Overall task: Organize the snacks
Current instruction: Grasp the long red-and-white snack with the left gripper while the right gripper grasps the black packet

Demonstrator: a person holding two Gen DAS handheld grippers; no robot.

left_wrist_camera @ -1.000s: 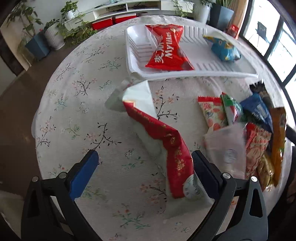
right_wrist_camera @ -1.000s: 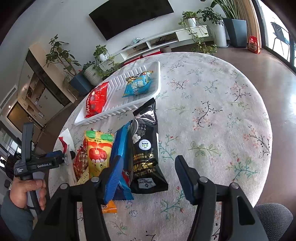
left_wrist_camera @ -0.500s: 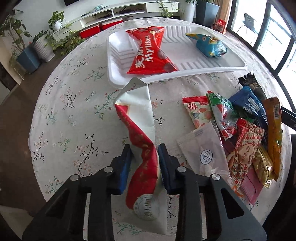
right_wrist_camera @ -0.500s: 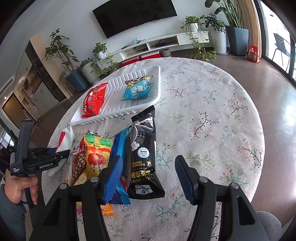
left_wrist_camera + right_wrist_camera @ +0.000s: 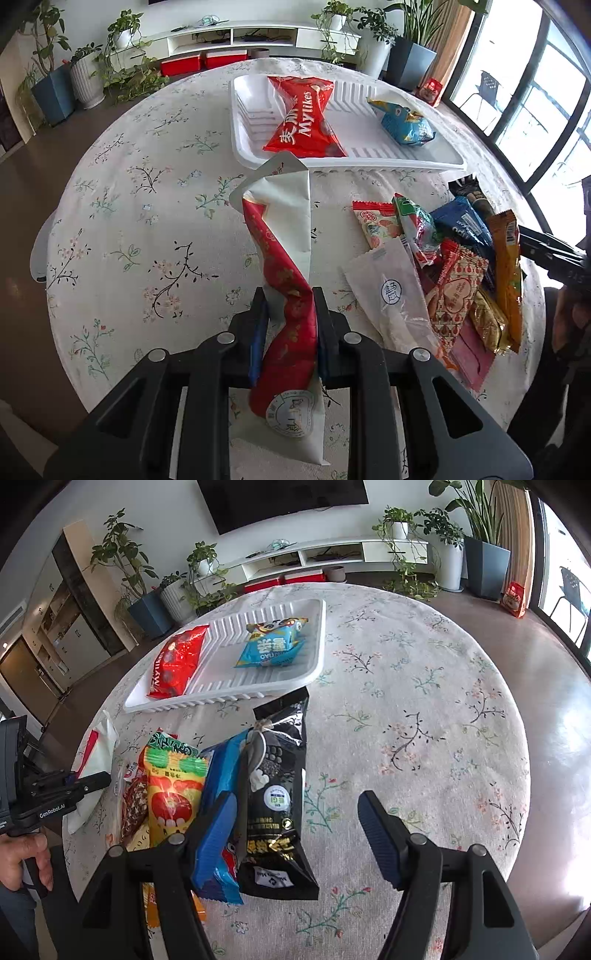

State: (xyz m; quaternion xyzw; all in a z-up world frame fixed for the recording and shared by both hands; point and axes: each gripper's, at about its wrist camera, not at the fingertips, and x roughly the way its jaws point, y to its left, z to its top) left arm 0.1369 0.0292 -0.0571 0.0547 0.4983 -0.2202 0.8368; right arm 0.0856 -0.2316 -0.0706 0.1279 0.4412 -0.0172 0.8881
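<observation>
My left gripper [image 5: 289, 314] is shut on a long red and white snack packet [image 5: 284, 258] and holds it lifted off the table, its far end pointing at the white tray [image 5: 369, 157]. The tray holds a red Mylikes bag [image 5: 303, 118] and a blue bag [image 5: 402, 123]. A pile of loose snack packets [image 5: 443, 266] lies to the right. My right gripper [image 5: 295, 823] is open above a black packet [image 5: 279, 794], with a blue packet [image 5: 221, 768] beside it. The tray [image 5: 266, 690] shows beyond.
The round table has a floral cloth [image 5: 147, 221]. The left gripper and the hand holding it [image 5: 40, 805] show at the left edge of the right wrist view. Potted plants and a low white shelf stand beyond the table.
My left gripper has shut on the red and white packet and lifted it off the cloth, moving it toward the tray. The right gripper has stayed open and hardly moved.
</observation>
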